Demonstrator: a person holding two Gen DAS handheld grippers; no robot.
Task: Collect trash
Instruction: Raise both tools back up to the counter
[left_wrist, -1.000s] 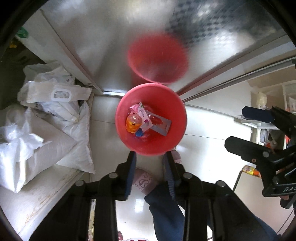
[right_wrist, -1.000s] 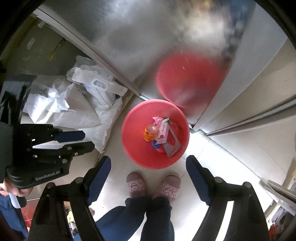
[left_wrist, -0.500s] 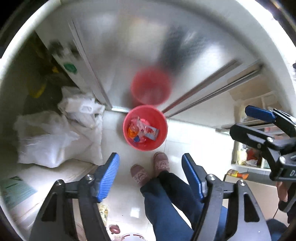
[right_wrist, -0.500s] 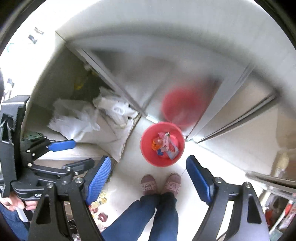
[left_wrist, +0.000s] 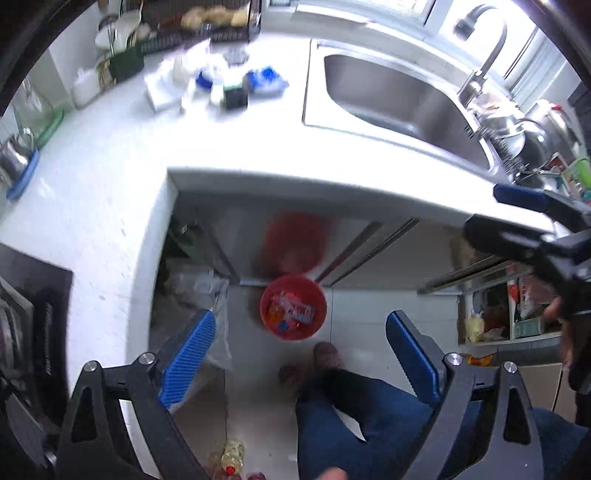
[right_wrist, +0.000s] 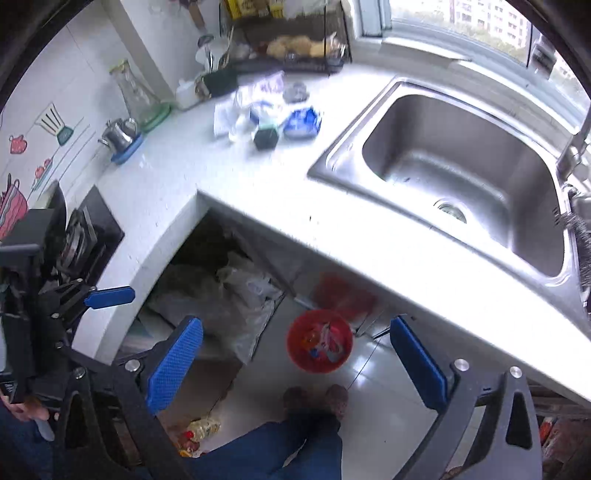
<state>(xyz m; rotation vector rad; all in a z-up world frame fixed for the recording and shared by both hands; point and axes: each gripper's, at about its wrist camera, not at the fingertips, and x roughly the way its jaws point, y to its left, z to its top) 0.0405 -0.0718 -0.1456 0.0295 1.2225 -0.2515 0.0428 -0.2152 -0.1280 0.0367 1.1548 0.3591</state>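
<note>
Both the left gripper (left_wrist: 299, 354) and right gripper (right_wrist: 295, 358), fingers just spread wide and empty, hang above a red bin (right_wrist: 320, 340) of wrappers on the floor, so the next step is probably reaching for the crumpled packaging (right_wrist: 266, 107) on the white worktop (right_wrist: 166, 177).

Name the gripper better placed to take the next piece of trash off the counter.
Probably the right gripper: open and empty, and in its view the counter clutter sits closer to centre. The left gripper, also open, sees it further off.
</note>
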